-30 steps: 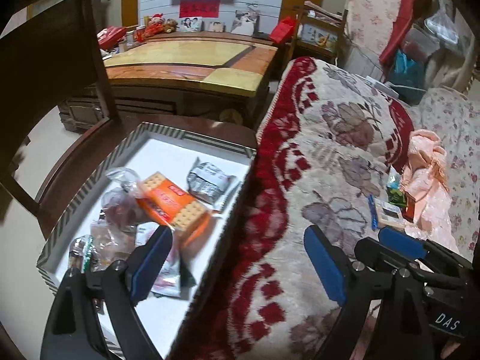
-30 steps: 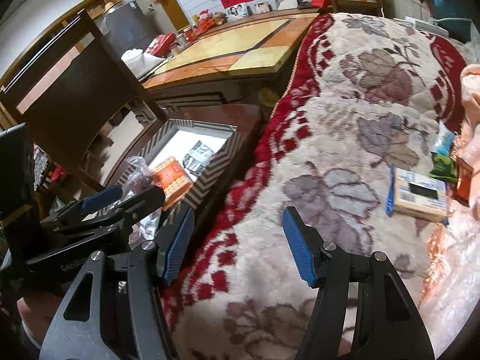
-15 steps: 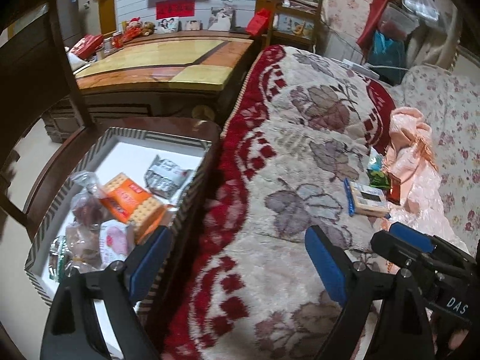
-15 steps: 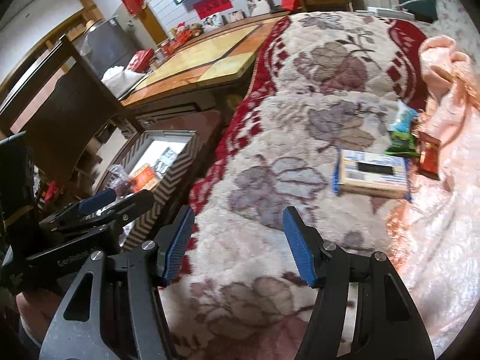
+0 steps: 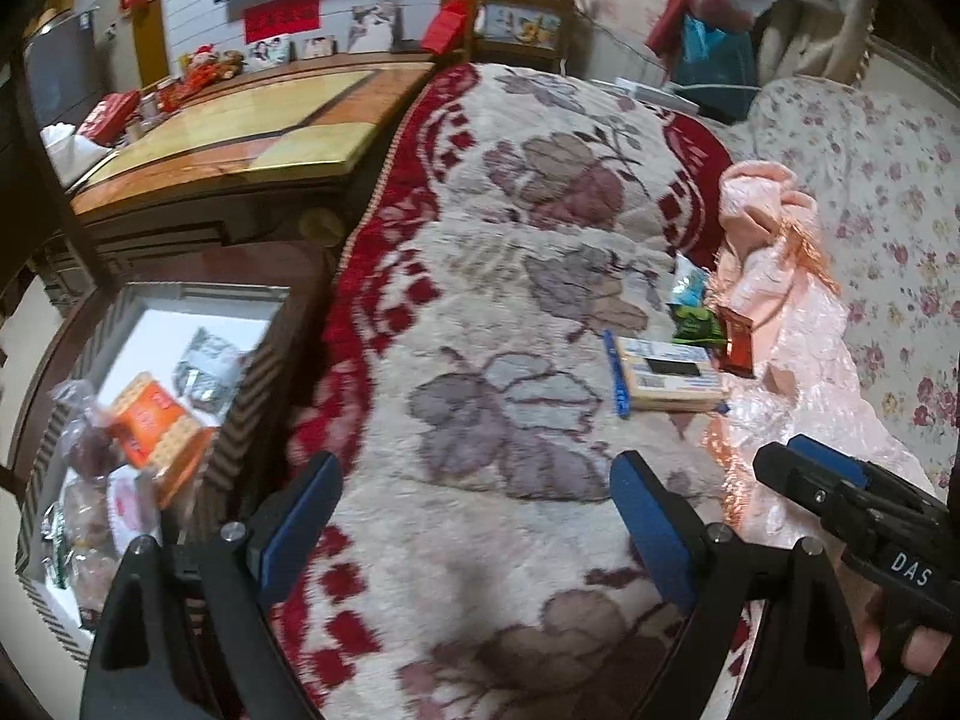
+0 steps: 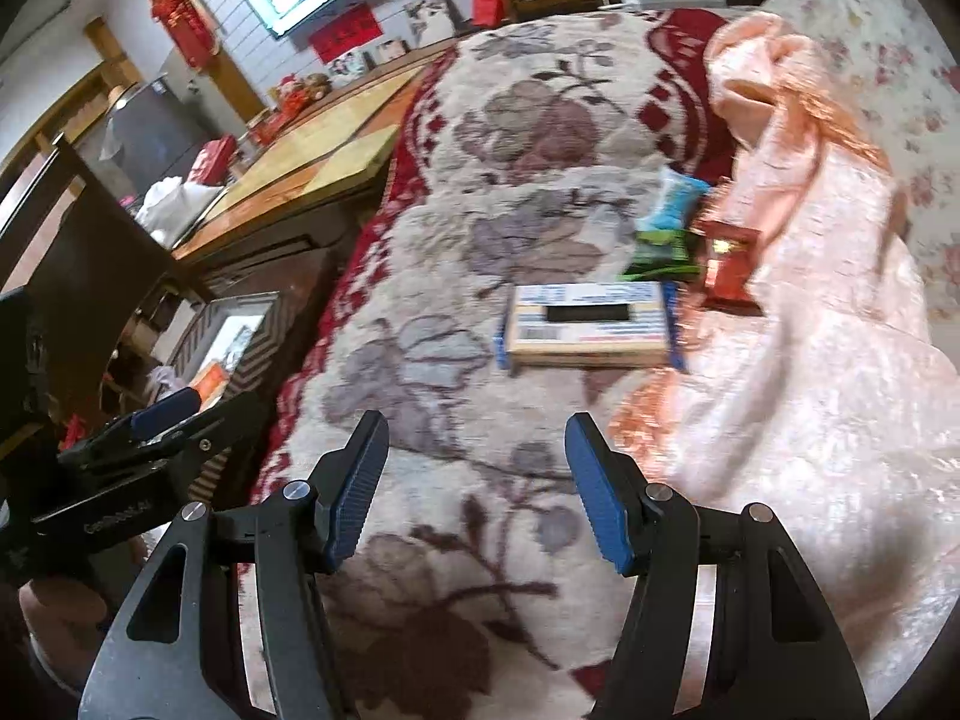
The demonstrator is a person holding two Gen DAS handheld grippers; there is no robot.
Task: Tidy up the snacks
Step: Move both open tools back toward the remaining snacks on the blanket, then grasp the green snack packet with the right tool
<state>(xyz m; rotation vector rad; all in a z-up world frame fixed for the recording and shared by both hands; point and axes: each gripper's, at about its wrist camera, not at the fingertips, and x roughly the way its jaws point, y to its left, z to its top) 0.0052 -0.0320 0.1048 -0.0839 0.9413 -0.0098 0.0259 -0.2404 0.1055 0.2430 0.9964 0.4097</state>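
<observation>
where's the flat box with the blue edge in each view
Left wrist: the box lies right of centre on the blanket, beyond the open left claw.
Right wrist: the box is at centre, ahead of the open right claw.
Shared landmark: the red packet by its far right corner.

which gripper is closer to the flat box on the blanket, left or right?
Right, by a modest margin. The right gripper is lined up with the flat box, which lies straight ahead of its open jaws. The left gripper sits further left, with the box ahead and off to its right.
</observation>
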